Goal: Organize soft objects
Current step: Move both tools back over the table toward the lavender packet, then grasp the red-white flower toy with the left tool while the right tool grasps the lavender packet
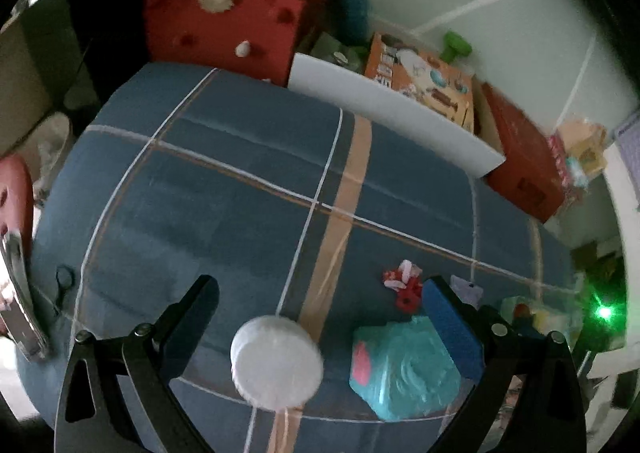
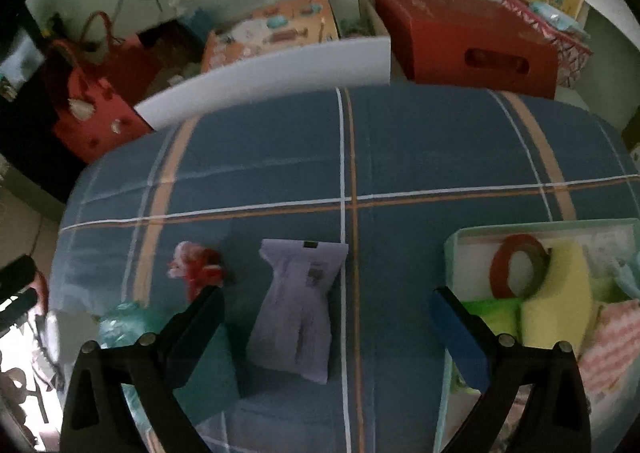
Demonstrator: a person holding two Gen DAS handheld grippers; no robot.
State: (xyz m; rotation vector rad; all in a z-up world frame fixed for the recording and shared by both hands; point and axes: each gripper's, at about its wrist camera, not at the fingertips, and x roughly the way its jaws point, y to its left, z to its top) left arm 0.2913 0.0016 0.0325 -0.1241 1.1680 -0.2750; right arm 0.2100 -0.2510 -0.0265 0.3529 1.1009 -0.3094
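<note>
**Blue plaid bedspread, soft stuff scattered, both claws wide open**

Blue plaid cloth (image 2: pixel 280 157) covering the whole work surface, with clutter along the far edge: red felt bag (image 1: pixel 224 21) far left, white board (image 2: pixel 272 73) leaning, red box (image 2: pixel 472 41) far right.

Left gripper (image 1: pixel 320 309) hovering over the near part of the cloth, jaws spread wide, holding nothing. White round pad (image 1: pixel 277 361) lying right between the fingers, not touching either one. Teal wrapped packet (image 1: pixel 404 367) just to its right, tucked against the blue-padded right finger. Red and white scrunchie (image 1: pixel 404 285) a bit farther out.

Right gripper (image 2: pixel 326 317) also gaping, empty. Lilac pouch (image 2: pixel 296 309) flat on the cloth between its fingers, closer to the left one. Same scrunchie (image 2: pixel 198 267) off to the left there, near the left fingertip. Pale green tray (image 2: pixel 452 249) on the right, loaded with a red tape ring (image 2: pixel 500 273), a yellow sponge (image 2: pixel 560 293), something bright green and a pink-striped cloth (image 2: pixel 612 345).
</note>
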